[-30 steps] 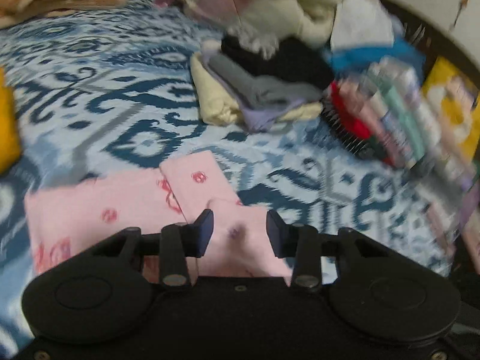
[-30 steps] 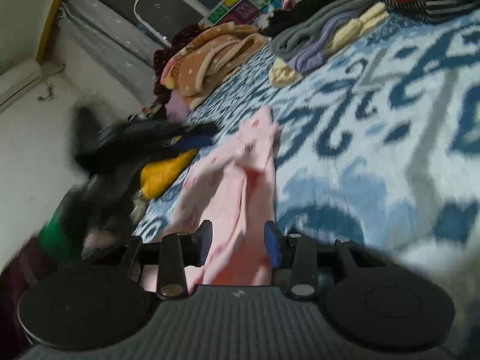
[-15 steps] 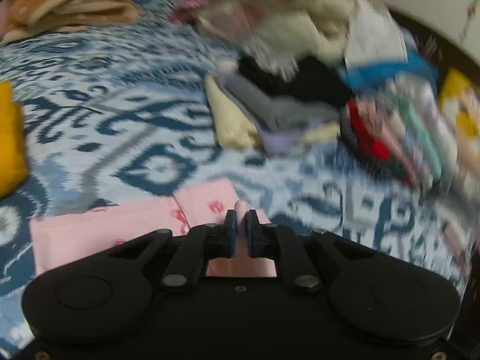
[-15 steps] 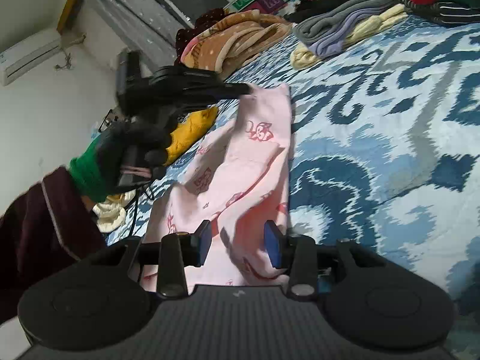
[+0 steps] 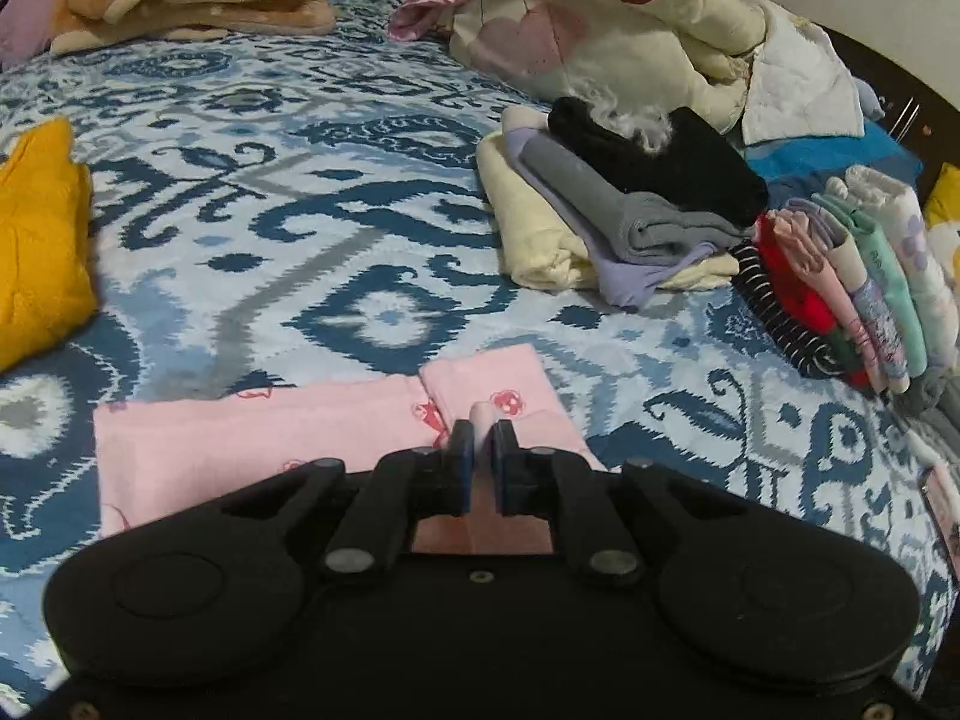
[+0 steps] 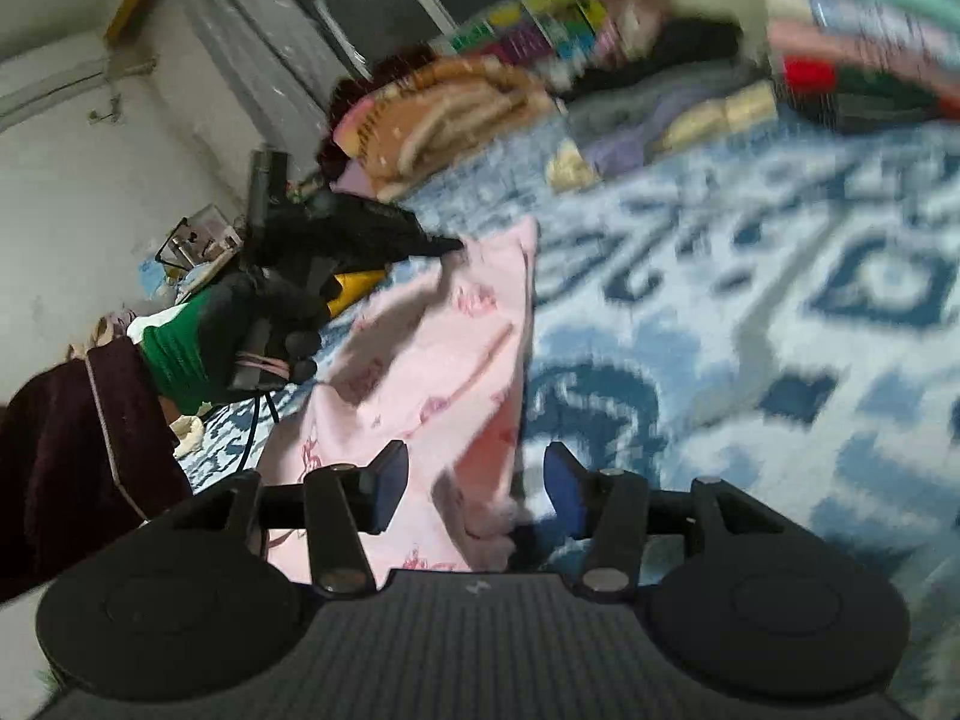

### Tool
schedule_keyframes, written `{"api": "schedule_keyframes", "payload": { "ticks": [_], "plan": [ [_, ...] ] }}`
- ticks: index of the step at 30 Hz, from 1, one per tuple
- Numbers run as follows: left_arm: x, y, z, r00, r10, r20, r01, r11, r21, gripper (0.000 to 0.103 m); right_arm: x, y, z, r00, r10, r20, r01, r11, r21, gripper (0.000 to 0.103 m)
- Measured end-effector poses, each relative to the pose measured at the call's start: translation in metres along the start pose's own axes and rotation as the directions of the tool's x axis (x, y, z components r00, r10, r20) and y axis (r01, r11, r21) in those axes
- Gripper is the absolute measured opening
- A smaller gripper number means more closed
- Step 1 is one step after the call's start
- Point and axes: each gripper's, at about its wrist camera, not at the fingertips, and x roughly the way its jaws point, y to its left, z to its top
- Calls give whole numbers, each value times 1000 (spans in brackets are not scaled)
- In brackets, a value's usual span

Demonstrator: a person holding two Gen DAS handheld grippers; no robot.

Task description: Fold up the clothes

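blue-and-white patterned bedspread [image 5: 252,222] is lying under everything you're working on, with a folded pile of clothes [image 5: 624,222] sitting well beyond. your pink garment [image 5: 252,432] is lying flat across it. your left gripper [image 5: 483,462] is pinching a raised fold of it, jaws nearly touching. your right gripper [image 6: 474,489] is opening, pads clear of the pink cloth bunched between them.
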Motion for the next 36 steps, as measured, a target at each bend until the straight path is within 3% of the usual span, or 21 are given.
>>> {"api": "schedule_keyframes", "payload": {
  "ticks": [3, 5, 7, 11, 18, 20, 23, 25, 31, 36],
  "plan": [
    [-4, 0, -1, 1000, 0, 11, 0, 1000, 0, 4, -1, 21, 0, 997, 11, 74, 1, 987, -159, 51],
    [-4, 0, 0, 1000, 2, 17, -2, 1000, 1, 4, 8, 38, -3, 997, 26, 74, -4, 959, -285, 50],
    [-4, 0, 0, 1000, 4, 22, -4, 1000, 1, 4, 20, 45, -8, 999, 32, 41, -16, 940, -340, 49],
    [0, 3, 0, 1000, 9, 21, -9, 1000, -1, 4, 47, 39, -22, 995, 4, -104, -41, 935, -352, 50],
    [20, 4, -5, 997, 68, -41, -66, 997, 39, 5, 48, 36, -22, 993, 31, -111, -65, 944, -325, 51],
    [16, 3, -2, 995, 90, -38, -89, 995, 41, 16, 44, 39, -23, 994, 32, -101, -64, 940, -334, 51],
    [-12, -2, 2, 992, 122, 24, -123, 991, 52, 29, 32, 43, -19, 995, 58, -86, -82, 943, -323, 51],
    [-41, -5, -2, 990, 124, 62, -127, 991, 44, 45, 22, 46, -11, 995, 75, -68, -92, 952, -291, 51],
    [-129, -5, -45, 977, 116, 182, -106, 992, -62, 56, 46, 21, 34, 995, 86, -46, -86, 996, -15, 49],
    [-167, 8, -107, 970, 47, 238, -6, 985, -173, 57, 89, 38, 64, 998, -32, -45, 20, 966, -259, 48]
  ]
}}
